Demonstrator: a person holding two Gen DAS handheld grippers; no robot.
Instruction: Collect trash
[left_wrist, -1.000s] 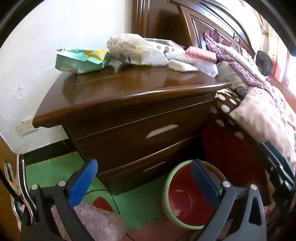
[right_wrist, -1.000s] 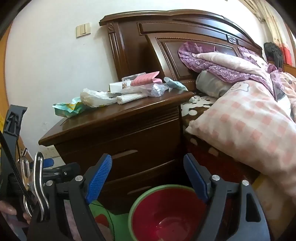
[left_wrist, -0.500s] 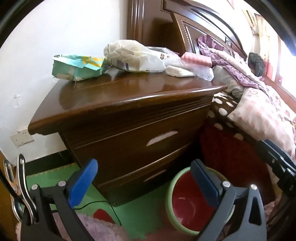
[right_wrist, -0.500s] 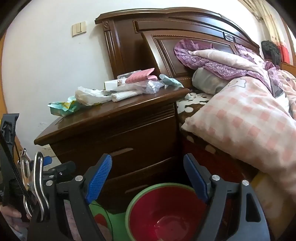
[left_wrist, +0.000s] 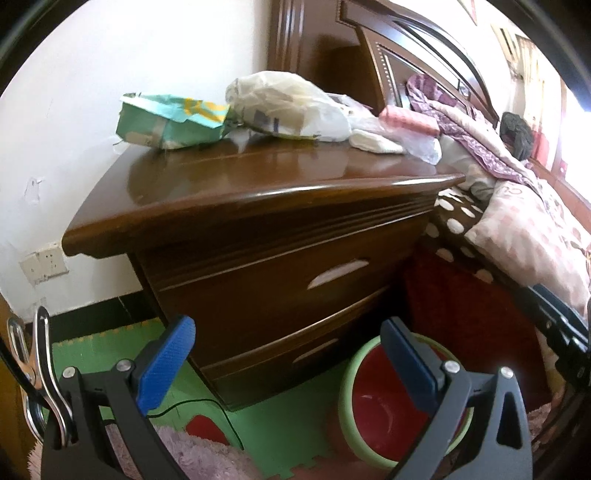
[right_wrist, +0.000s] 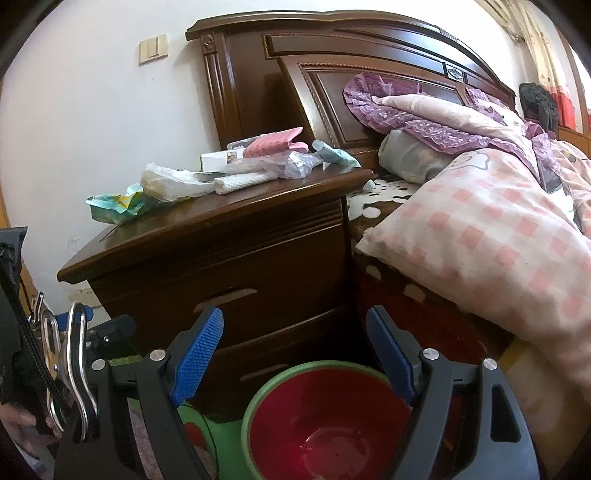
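Trash lies along the back of a dark wooden nightstand (left_wrist: 258, 192): a torn green wrapper (left_wrist: 170, 122), a crumpled white plastic bag (left_wrist: 288, 107), a white tissue wad (left_wrist: 373, 142), a pink pack (left_wrist: 410, 120). The same pile shows in the right wrist view, with the green wrapper (right_wrist: 118, 206) and white bag (right_wrist: 173, 182). A red bin with a green rim (left_wrist: 391, 402) stands on the floor by the nightstand; it also shows in the right wrist view (right_wrist: 325, 421). My left gripper (left_wrist: 284, 362) and right gripper (right_wrist: 295, 350) are open and empty, low before the drawers.
The bed with a pink checked pillow (right_wrist: 480, 251) and purple bedding (right_wrist: 424, 114) lies to the right. A wooden headboard (right_wrist: 369, 48) stands behind. A green floor mat (left_wrist: 96, 350), a thin black cable (left_wrist: 221, 410) and a fluffy lilac rug (left_wrist: 207, 458) lie below.
Both grippers have moved closer to the nightstand and slightly up, so the trash pile looks larger. Both stay open and empty.
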